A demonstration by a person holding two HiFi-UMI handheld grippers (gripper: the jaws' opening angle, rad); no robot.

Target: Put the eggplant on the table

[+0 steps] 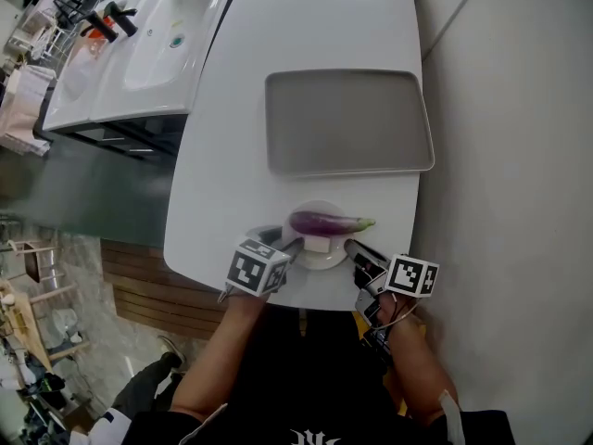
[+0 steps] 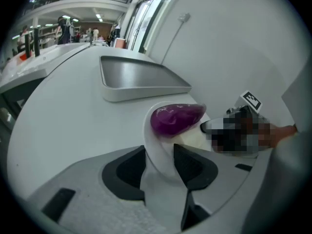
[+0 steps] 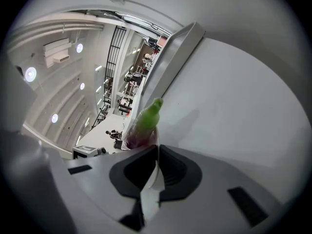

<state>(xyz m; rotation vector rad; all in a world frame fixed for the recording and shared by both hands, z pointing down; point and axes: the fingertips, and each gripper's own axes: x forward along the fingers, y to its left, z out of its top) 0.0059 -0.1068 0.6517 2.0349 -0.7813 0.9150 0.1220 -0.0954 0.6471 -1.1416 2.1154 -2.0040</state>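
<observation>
White and thin, the rim of a small round white plate [image 1: 322, 260] is where both claws meet, close to the near edge of the white surface [image 1: 232, 146]. The left claw [image 1: 295, 245] straddles the plate's left rim with its pads spread wide, so it is open and grips nothing. The right claw [image 1: 352, 246] is closed tight on the right rim, a sliver of which shows pinched between its pads in the right gripper view. On the plate lies the long purple eggplant with a green stem [image 1: 326, 222], crosswise, its stem pointing right; it rests on the plate, not yet on the surface itself. Farther off sits a grey rectangular tray [image 1: 347, 123], empty, and beyond it at the far left a pair of white washbasins [image 1: 176, 26].

My judgement is that the risk lies in the one-sided hold. With only the right claw pinching a thin rim, any lift or twist could tip the plate, and the rounded eggplant could roll off toward the near edge and drop to the floor. The open left claw could also nudge the plate outward
</observation>
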